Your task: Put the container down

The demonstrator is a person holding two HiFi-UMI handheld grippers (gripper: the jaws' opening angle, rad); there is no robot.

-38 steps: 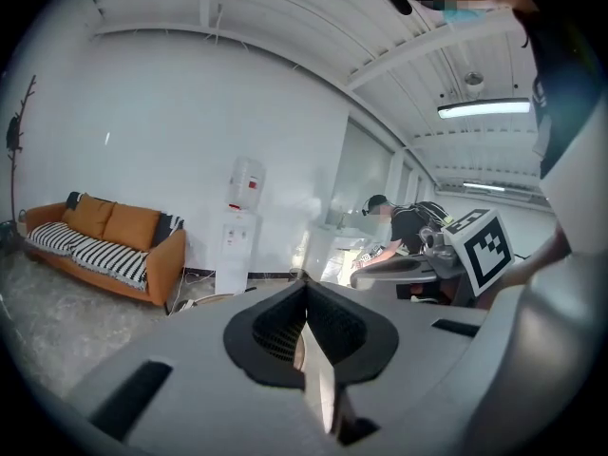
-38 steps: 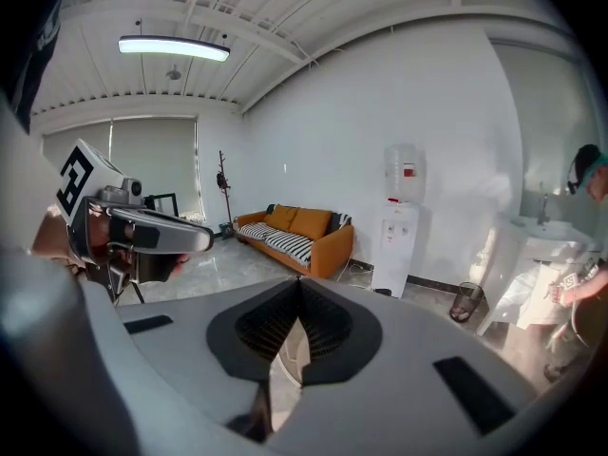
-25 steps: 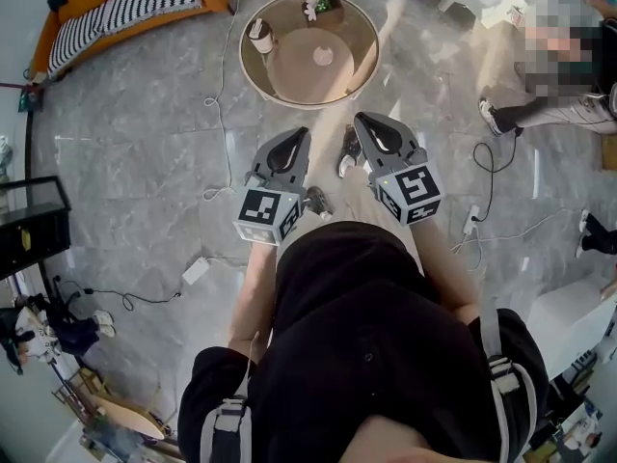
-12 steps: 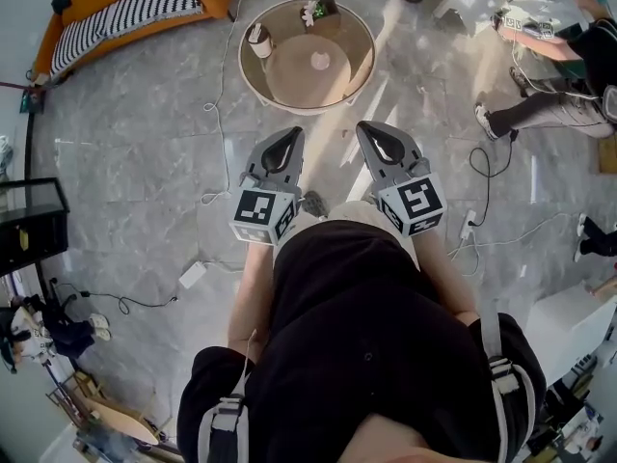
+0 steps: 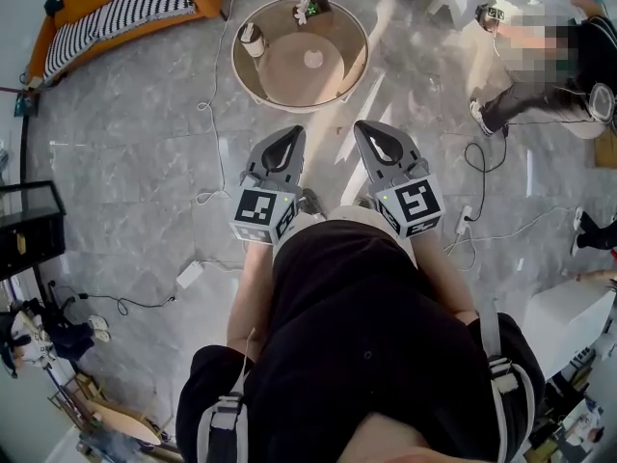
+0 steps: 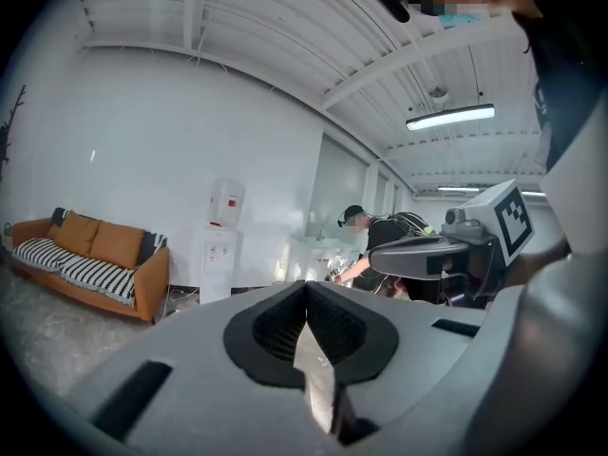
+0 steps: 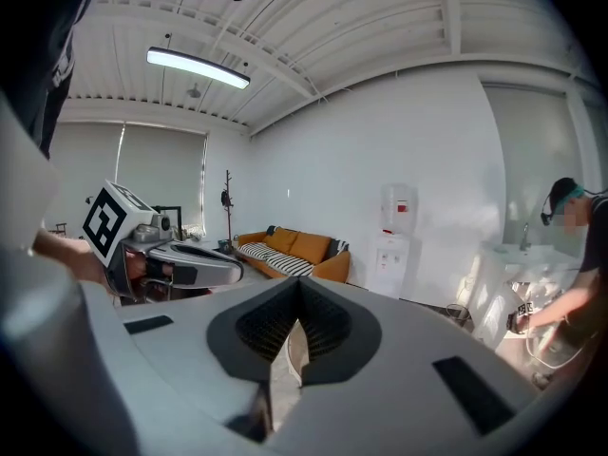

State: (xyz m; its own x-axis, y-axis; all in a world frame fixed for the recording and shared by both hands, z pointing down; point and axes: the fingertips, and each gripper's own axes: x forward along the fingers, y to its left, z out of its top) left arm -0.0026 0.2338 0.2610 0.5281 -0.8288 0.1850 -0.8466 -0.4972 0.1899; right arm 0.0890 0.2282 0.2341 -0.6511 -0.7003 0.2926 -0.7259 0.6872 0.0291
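Observation:
I stand on a grey marble floor and hold both grippers out in front of my chest. Seen from the head view, my left gripper (image 5: 282,148) and right gripper (image 5: 379,141) are side by side, both shut and empty. Their jaws also meet with nothing between them in the left gripper view (image 6: 306,288) and the right gripper view (image 7: 297,283). Ahead stands a round wooden table (image 5: 352,70). A small cup-like container (image 5: 253,40) sits at its left rim, a small plant (image 5: 310,10) at its far edge. Neither gripper is near the table.
An orange sofa (image 5: 125,3) with a striped cushion stands at the far left. Cables (image 5: 207,114) and a power strip (image 5: 189,274) lie on the floor. Another person (image 5: 540,75) crouches at the far right. A black cabinet (image 5: 29,230) is at my left, a water dispenser (image 6: 224,245) by the wall.
The shoes seen below the grippers a second ago are now mostly hidden behind them. The table has drifted slightly left in the view. Both grippers stay shut and empty.

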